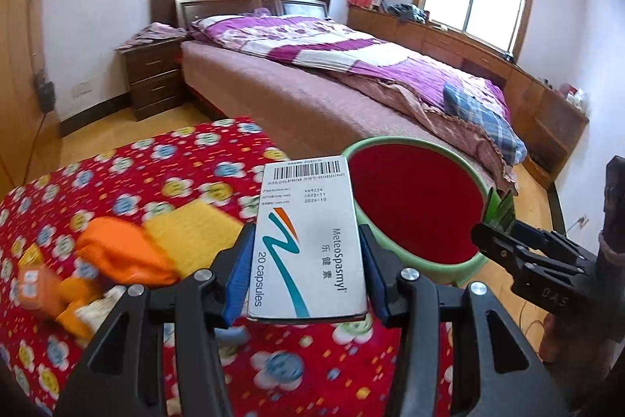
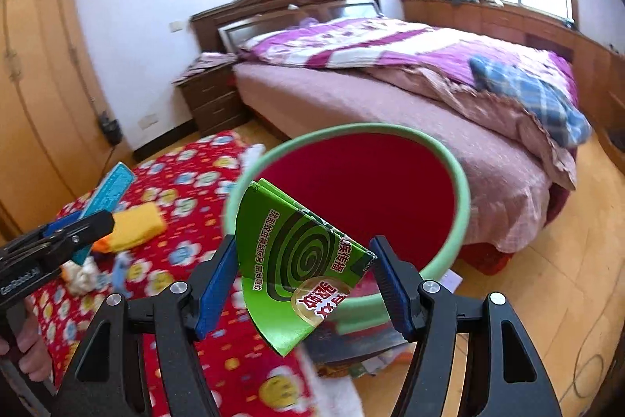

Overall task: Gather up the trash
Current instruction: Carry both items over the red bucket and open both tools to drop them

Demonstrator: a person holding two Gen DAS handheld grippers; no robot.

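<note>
My left gripper is shut on a white medicine box printed "20 capsules", its blue pads pressing both long sides. Just right of the box stands a green bin with a red inside. My right gripper is shut on a flattened green mosquito-coil box, held in front of the bin's near rim. The right gripper also shows at the bin's right edge in the left wrist view. In the right wrist view the left gripper shows at far left with the box's teal side.
A red flowered cloth covers the surface below, with an orange cloth, a yellow cloth and small scraps on it. Behind the bin is a bed with a purple quilt, and a dark nightstand stands to its left.
</note>
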